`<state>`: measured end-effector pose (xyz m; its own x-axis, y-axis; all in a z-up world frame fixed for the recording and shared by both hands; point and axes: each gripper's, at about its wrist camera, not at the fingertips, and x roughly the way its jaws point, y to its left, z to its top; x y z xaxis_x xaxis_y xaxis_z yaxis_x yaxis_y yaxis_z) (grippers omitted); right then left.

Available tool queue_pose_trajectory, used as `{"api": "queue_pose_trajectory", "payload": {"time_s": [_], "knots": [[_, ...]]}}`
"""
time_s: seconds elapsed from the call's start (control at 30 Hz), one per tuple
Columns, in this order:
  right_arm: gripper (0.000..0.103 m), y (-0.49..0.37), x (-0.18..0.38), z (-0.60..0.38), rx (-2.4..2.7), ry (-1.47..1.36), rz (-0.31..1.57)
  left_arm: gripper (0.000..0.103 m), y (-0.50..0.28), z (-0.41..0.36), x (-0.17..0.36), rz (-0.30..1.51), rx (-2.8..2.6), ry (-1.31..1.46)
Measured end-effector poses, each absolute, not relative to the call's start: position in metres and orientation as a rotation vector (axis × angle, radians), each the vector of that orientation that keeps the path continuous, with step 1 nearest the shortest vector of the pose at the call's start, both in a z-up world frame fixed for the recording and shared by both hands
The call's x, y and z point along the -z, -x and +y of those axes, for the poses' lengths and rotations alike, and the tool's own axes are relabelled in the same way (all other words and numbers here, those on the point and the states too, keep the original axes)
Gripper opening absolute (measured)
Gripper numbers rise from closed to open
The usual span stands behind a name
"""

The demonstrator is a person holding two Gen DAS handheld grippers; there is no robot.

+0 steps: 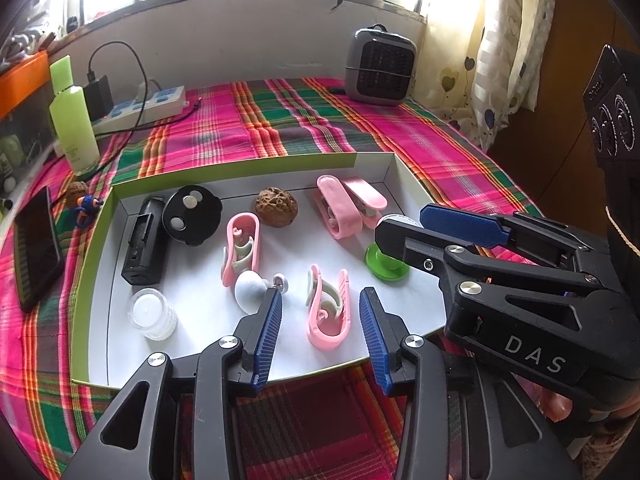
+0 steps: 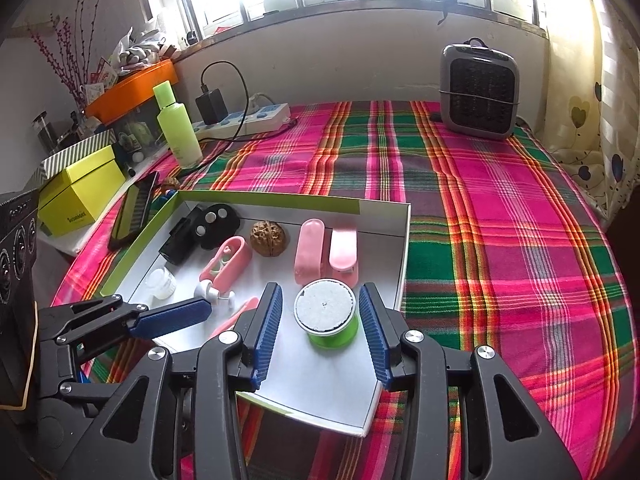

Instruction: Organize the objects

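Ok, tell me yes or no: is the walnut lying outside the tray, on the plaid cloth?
No, the walnut sits inside the tray, near its far wall between a black disc and pink clips.

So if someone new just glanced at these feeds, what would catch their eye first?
Probably the bright pink-and-green plaid cloth covering the table, then the shallow white cardboard tray crowded with pink plastic clips. Next, the left gripper open around one clip and the right gripper flanking a green spool with a white top.
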<state>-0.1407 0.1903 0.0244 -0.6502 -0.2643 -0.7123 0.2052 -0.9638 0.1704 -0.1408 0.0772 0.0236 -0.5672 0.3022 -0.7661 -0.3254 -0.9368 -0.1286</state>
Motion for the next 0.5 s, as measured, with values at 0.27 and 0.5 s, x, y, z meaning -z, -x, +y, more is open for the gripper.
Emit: {"api": "queue_pose_trajectory", "payload": {"time_s": [0.27,0.5], "knots": [[0.045,0.128,-0.034,0.192,2.661,-1.123,-0.136,0.039,0.130,0.069,-0.031,0.046,-2.553,1.197],[0.045,0.110,-0.040,0.190,2.693,-1.119,-0.117,0.040,0.114,0.058,-0.040,0.033,-2.597,1.176]]}}
